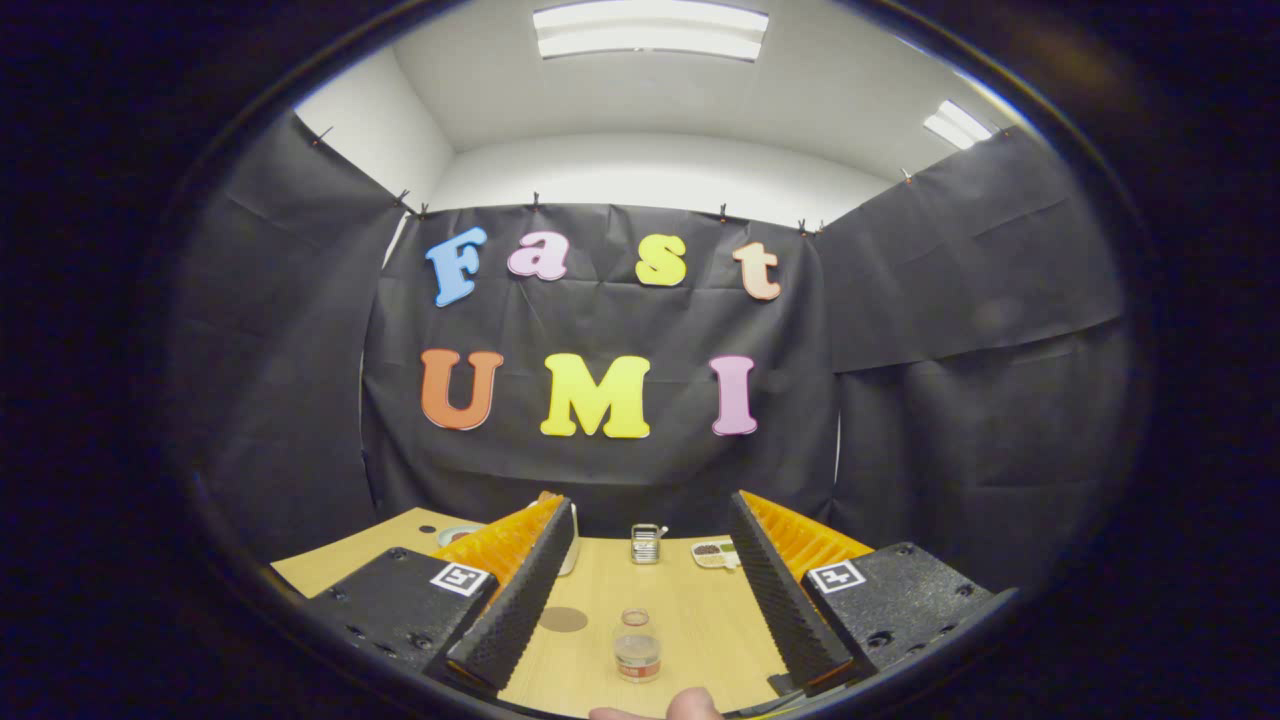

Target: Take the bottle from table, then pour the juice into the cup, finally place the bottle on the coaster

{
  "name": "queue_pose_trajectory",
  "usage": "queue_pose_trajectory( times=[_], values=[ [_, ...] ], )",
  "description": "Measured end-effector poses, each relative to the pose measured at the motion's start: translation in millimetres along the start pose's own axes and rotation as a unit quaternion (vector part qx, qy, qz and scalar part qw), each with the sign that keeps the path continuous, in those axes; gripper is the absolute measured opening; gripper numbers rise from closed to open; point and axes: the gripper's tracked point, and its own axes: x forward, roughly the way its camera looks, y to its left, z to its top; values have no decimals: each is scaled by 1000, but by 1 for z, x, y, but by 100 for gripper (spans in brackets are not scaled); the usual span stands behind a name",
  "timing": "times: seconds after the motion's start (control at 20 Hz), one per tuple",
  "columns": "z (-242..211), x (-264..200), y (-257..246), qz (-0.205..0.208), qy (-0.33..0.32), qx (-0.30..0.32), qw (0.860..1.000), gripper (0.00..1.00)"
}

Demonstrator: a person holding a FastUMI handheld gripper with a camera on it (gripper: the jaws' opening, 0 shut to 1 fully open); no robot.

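Bottle [637,646] stands upright on the table [700,610], between the two fingers and a little ahead of their near ends, touching neither. It appears small and clear, uncapped, with a low fill of pale liquid, though detail is limited. Your gripper [648,540] is spread wide and holds nothing. A round brown coaster [563,619] lies flat just beside the bottle, close to the left finger. Farther off, beyond the fingertips, stands a small glass cup [646,543], with a shallow dish [714,553] next to it. A fingertip [693,704] of a person shows at the near table edge.

Step in hand, in my judgement: taking the bottle. Recommendations:
- Lower the gripper and bring it level, so the pads meet the bottle's body rather than its neck.
- Centre the bottle between the fingers before closing; it sits slightly toward the left one.
- Close gently, as an open mouth spills if the bottle tips.
- Lift straight up, clear of the coaster.
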Motion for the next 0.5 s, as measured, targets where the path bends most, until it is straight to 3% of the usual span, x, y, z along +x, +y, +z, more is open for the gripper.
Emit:
queue_pose_trajectory(
  times=[0.5],
  values=[
    [7, 2, -5, -12, -18, 8, 1000, 100]
  ],
)
